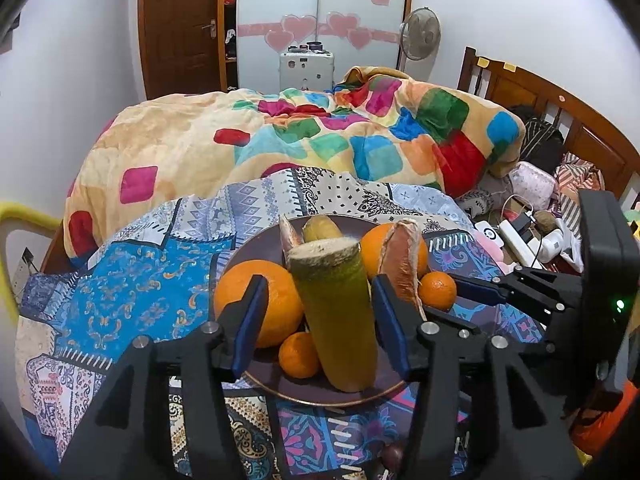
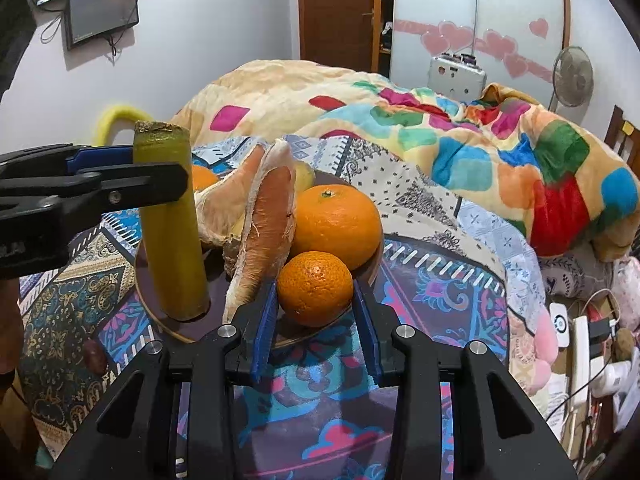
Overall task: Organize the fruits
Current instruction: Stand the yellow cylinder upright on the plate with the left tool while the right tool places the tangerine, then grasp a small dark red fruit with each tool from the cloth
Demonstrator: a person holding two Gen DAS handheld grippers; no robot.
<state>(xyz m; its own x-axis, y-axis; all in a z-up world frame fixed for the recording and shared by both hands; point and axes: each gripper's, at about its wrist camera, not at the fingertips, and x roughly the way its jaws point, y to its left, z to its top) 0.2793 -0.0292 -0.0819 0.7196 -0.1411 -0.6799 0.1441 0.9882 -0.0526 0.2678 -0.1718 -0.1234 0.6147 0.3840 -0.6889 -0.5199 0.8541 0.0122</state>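
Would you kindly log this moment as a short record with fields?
surface: patterned cloth on a bed
plate: dark, holds the fruit
cane piece: yellow-green, upright, base on plate
left gripper: jaws flank the cane piece; contact unclear
right gripper: open, jaws flank the small orange
big orange: behind the small orange
pomelo segments: peeled, leaning mid-plate

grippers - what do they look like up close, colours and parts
Both the left gripper and the right gripper are matte black plastic, with angular linkage arms that have triangular cut-outs. Round silver pins mark the joints. Each finger carries a blue pad on its inner face. In the left wrist view, the right gripper's boxy black body shows a small green light. No sleeves or cables are visible on them.
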